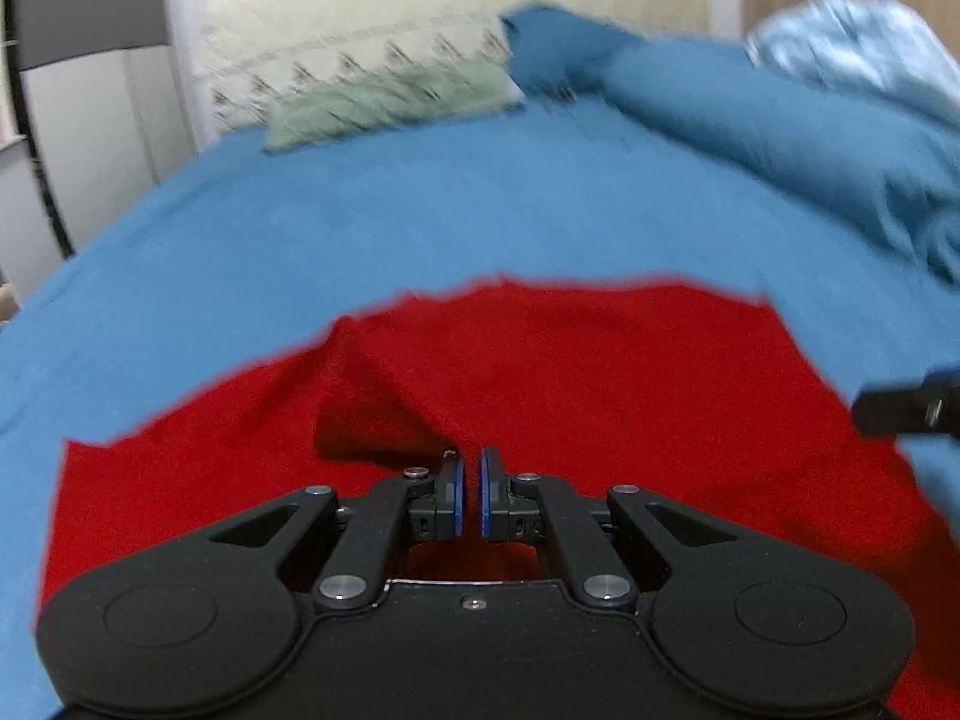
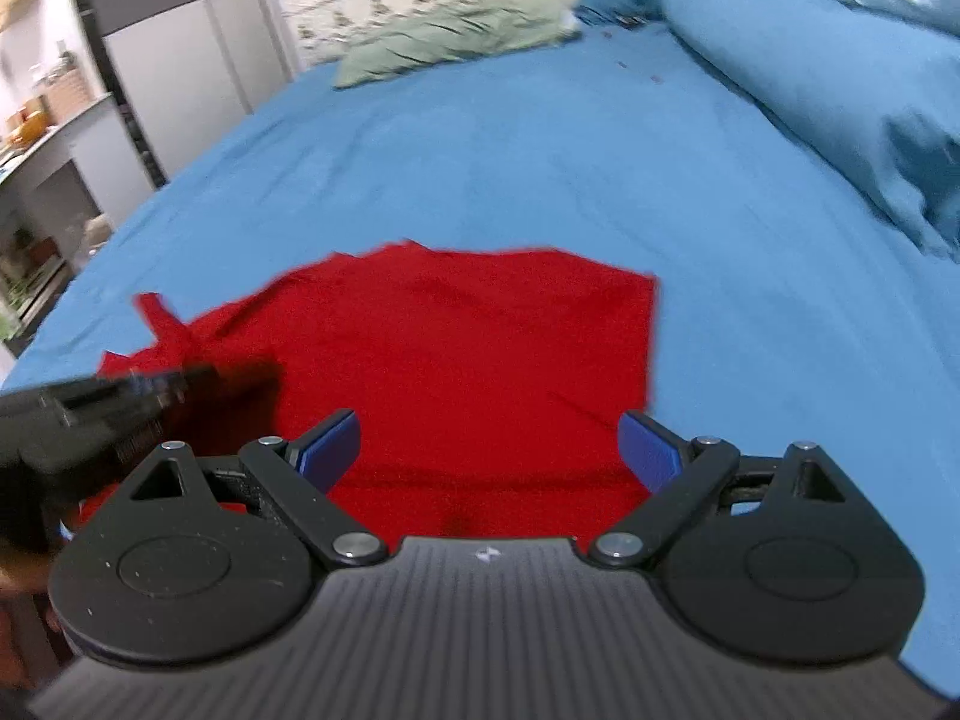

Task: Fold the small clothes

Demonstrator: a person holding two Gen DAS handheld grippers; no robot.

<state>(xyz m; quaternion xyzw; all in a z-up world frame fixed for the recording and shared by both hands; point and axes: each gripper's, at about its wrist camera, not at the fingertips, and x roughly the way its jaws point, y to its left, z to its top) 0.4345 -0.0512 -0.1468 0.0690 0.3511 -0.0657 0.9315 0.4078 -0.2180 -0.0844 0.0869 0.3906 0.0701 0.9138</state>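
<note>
Hovering low over the one red garment [image 1: 570, 372], the left tongs [image 1: 471, 501] have their two blue pads nearly together with a thin gap between them, and no cloth can be seen caught in that gap. The right tongs [image 2: 489, 450] stand with their two blue-padded fingers [image 2: 651, 450] spread wide apart, holding nothing, over the near edge of the same garment. In the right wrist view the left tongs show as a dark blurred shape at the garment's left side; in the left wrist view a black part of the right tongs juts in at the garment's right edge. The garment lies spread mostly flat on the blue bed sheet [image 2: 540, 150], with one raised fold just beyond the left tongs and a narrow strip poking out at its far left corner. Beyond the garment, at the head of the bed, lies one pale green patterned pillow [image 2: 456, 30]; to the garment's far right sits one bunched blue duvet [image 2: 840, 78]
</note>
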